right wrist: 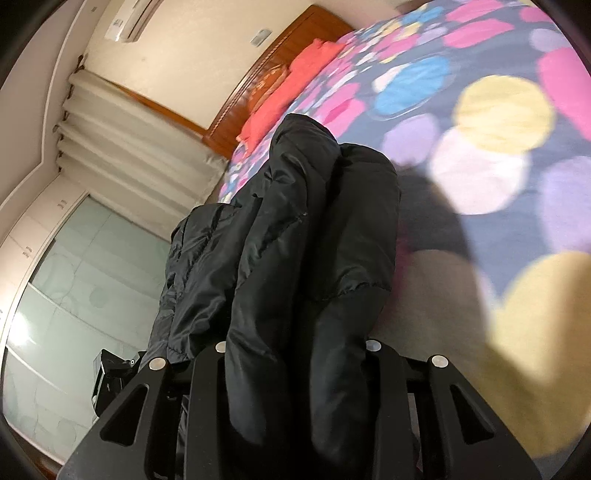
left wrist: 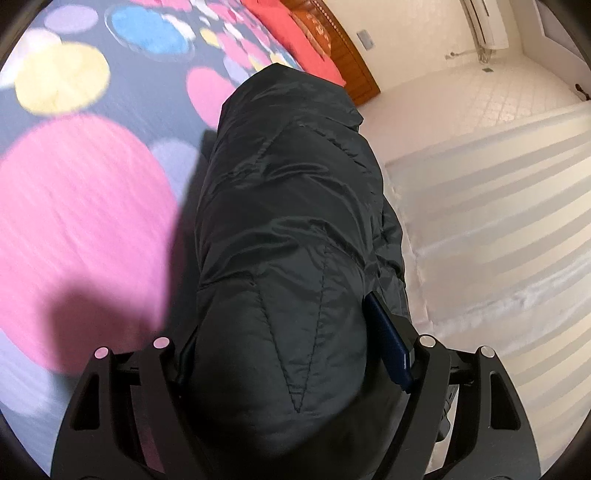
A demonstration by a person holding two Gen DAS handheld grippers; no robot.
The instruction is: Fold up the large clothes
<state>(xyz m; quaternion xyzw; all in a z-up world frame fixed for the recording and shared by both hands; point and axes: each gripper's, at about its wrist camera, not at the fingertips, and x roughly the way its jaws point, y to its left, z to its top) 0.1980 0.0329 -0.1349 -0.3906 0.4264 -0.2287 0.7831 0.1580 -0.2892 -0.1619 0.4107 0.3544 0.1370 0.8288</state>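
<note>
Both grippers clamp the black jacket above the spotted bedspread: left gripper wide, right gripper narrow; red pillow beyond jacket.

A bed fills the left-wrist view from nine to twelve o'clock, its dark cover dotted pink, yellow and blue. At twelve lie red pillows against a carved wooden headboard. Pale walls carry an air conditioner at one o'clock. White curtains hang at three. In the right-wrist view, frosted wardrobe doors glare at eight.
</note>
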